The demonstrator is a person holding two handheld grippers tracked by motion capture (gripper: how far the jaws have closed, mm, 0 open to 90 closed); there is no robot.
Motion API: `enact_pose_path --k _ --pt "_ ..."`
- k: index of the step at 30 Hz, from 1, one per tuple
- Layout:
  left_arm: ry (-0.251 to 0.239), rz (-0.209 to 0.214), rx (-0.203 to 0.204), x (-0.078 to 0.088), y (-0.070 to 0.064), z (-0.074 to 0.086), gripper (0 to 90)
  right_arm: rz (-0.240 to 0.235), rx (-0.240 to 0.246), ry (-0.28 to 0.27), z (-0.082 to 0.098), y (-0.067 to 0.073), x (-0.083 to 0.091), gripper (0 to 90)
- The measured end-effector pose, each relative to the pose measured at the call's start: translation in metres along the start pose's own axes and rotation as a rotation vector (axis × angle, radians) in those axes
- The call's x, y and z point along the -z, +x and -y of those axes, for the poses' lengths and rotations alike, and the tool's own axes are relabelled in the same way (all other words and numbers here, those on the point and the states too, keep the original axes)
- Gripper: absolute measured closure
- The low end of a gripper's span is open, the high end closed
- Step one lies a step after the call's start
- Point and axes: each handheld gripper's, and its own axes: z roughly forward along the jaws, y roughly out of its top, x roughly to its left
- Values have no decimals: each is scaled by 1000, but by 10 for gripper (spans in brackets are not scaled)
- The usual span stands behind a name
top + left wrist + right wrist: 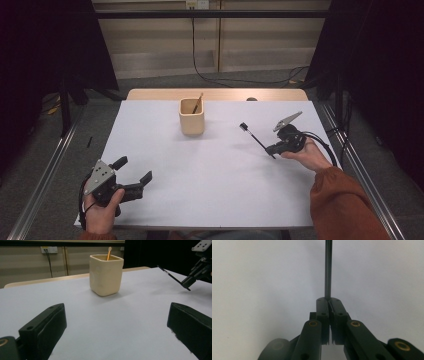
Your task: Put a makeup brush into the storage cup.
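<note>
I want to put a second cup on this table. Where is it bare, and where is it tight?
Bare: the wide middle of the white table, between the left hand-held gripper and the right hand-held gripper, and the far-left corner beside the beige cup. Tighter: right of the cup, where the thin black stick slants out of the right gripper.

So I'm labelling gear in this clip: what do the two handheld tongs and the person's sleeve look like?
Both tongs, the left tongs and the right tongs, are matte black with two blocky jaws, brass-coloured pivot pins, and a grey three-cornered plate with small holes on top. A black cable loops from the right one. The right arm wears a rust-orange sleeve.
</note>
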Motion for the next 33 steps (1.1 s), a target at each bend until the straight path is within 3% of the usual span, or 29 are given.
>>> enact_pose_path --k 8,18,22,33 --pt "-2 -2 -4 1 0 0 24 0 -29 -113 5 6 0 867" --pt "-4 -4 -4 1 0 -1 24 -4 -70 -293 9 10 8 867" --pt "-5 -5 -2 1 1 0 23 -3 -85 -335 10 12 7 867" --pt "-6 -7 -5 2 0 -1 24 9 -84 -482 18 14 8 867"
